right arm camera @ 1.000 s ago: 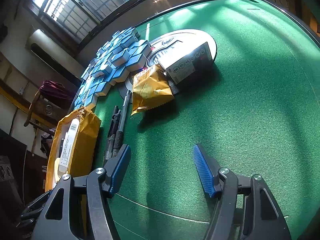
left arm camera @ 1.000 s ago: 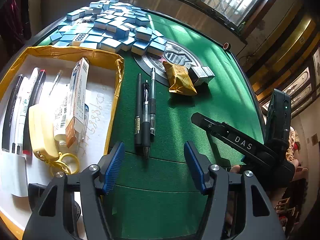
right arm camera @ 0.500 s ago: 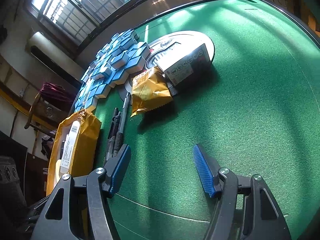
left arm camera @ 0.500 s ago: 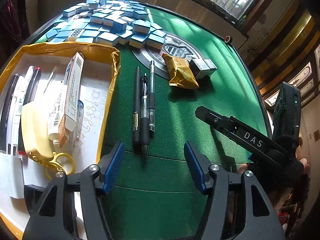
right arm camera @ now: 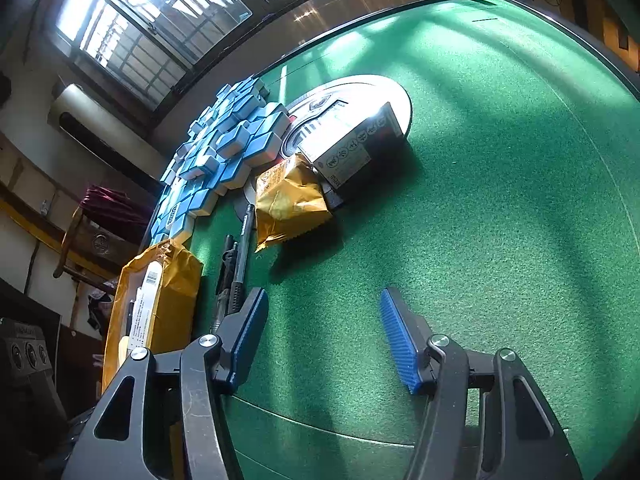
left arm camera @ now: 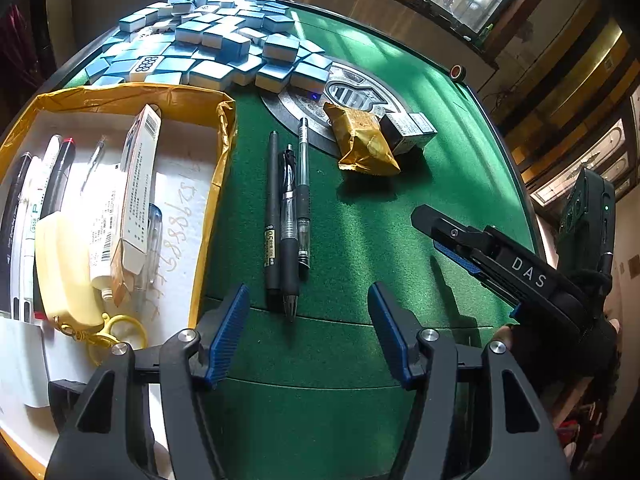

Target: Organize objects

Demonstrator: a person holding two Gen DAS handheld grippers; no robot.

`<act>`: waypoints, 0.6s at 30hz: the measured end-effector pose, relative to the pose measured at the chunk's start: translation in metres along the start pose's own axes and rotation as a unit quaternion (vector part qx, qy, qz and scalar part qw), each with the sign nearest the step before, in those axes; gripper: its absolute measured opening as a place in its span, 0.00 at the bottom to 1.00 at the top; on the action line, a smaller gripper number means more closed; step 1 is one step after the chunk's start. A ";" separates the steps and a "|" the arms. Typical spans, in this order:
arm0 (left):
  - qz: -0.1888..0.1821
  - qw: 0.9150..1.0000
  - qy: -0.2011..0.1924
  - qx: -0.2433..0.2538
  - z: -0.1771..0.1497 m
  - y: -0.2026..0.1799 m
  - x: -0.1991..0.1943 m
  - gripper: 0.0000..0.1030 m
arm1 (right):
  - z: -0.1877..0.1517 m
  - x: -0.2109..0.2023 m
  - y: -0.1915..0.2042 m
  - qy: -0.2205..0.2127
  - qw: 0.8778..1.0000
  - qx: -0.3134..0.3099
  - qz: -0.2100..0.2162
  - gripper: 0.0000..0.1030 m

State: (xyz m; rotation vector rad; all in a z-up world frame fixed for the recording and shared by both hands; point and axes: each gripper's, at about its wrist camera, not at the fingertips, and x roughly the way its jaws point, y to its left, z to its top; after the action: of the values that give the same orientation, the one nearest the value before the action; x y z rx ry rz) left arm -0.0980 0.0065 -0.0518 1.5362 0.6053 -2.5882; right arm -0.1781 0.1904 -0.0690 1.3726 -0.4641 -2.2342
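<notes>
Three pens (left arm camera: pixel 286 216) lie side by side on the green felt, right of a yellow-rimmed tray (left arm camera: pixel 218 184) that holds pens, a white carton, a tube and a yellow key fob. My left gripper (left arm camera: pixel 308 332) is open and empty just in front of the pens' tips. A gold snack packet (left arm camera: pixel 366 146) and a small dark box (left arm camera: pixel 406 130) lie beyond the pens. My right gripper (right arm camera: pixel 324 332) is open and empty over bare felt; the packet (right arm camera: pixel 290 200), the box (right arm camera: pixel 356 148) and the pens (right arm camera: pixel 236 268) lie ahead to its left. It also shows in the left wrist view (left arm camera: pixel 452 236).
A heap of blue-backed mahjong tiles (left arm camera: pixel 208 44) fills the far left of the table, also in the right wrist view (right arm camera: pixel 224 148). A round metal centre plate (left arm camera: pixel 352 96) lies under the packet and box. The table's raised dark rim (right arm camera: pixel 560 12) runs around the felt.
My left gripper has drawn slightly closer to the pens and tray. The right gripper has barely moved. Both stay open.
</notes>
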 end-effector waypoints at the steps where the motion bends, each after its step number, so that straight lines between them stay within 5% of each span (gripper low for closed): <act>1: 0.008 1.000 0.000 0.007 0.002 -0.002 0.002 0.59 | 0.000 0.000 0.000 0.001 1.000 0.000 0.001 0.48; 6: 0.037 0.999 0.013 0.028 0.010 -0.009 0.017 0.37 | 0.000 0.001 0.001 0.003 1.000 -0.003 0.002 0.48; 10: 0.065 0.996 0.011 0.051 0.010 -0.017 0.024 0.33 | 0.000 0.002 -0.001 0.007 1.000 0.000 0.004 0.48; 13: 0.095 0.994 0.004 0.059 0.009 -0.017 0.027 0.20 | 0.000 0.002 -0.001 0.007 1.000 -0.001 0.005 0.48; 18: 0.075 0.996 0.020 0.052 0.007 -0.012 0.027 0.03 | 0.000 0.002 -0.001 0.008 1.000 0.001 0.005 0.48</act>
State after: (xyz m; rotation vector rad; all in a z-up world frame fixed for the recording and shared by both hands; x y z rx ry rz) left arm -0.1203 0.0189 -0.0679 1.5994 0.3487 -2.5185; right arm -0.1794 0.1904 -0.0712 1.3854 -0.4659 -2.2140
